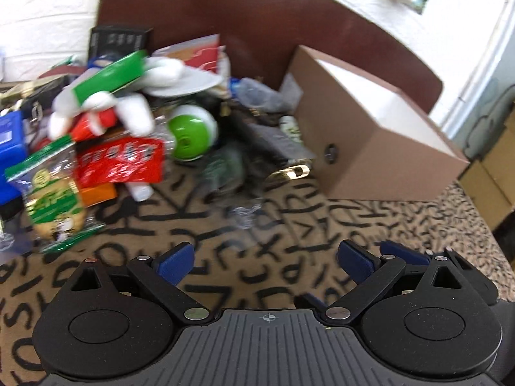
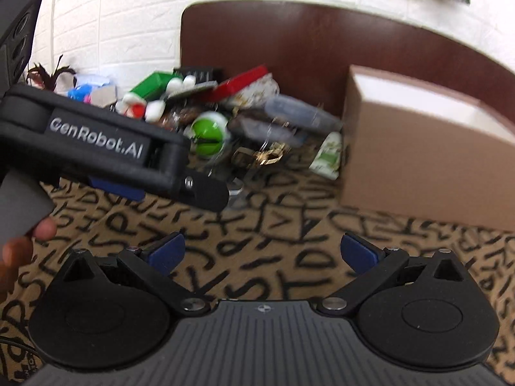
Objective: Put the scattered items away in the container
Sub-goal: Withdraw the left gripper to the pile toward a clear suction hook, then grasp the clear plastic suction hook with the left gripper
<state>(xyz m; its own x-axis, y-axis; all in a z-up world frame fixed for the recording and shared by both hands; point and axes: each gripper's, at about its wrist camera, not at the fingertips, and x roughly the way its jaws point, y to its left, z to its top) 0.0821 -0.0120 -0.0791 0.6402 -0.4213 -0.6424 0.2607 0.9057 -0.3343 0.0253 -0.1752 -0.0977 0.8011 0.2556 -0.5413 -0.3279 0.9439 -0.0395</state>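
- At the bottom of the left wrist view, the left gripper (image 1: pixel 265 262) has its blue-padded fingers (image 1: pixel 175 262) spread wide apart with nothing between them, above the letter-patterned worktop (image 1: pixel 225 289).
- At the bottom of the right wrist view, the right gripper (image 2: pixel 262 254) likewise has its fingers (image 2: pixel 165 254) apart and empty.
- In the right view's left middle, the left gripper's black body crosses the frame, a hand (image 2: pixel 14 257) below it at the left edge.
- Farther off, the scattered items (image 1: pixel 122 119) lie heaped in the left view's left and centre: a green-and-white ball (image 1: pixel 190 135), a red packet (image 1: pixel 120 164), a green snack bag (image 1: pixel 53 193), a gold clasp (image 1: pixel 291 172).
- The brown cardboard box (image 1: pixel 370 135), open-topped with a white inside, stands at centre right, just beside the heap.
- Behind them is a dark brown chair back (image 1: pixel 257 22), then a white brick wall (image 2: pixel 128 16).
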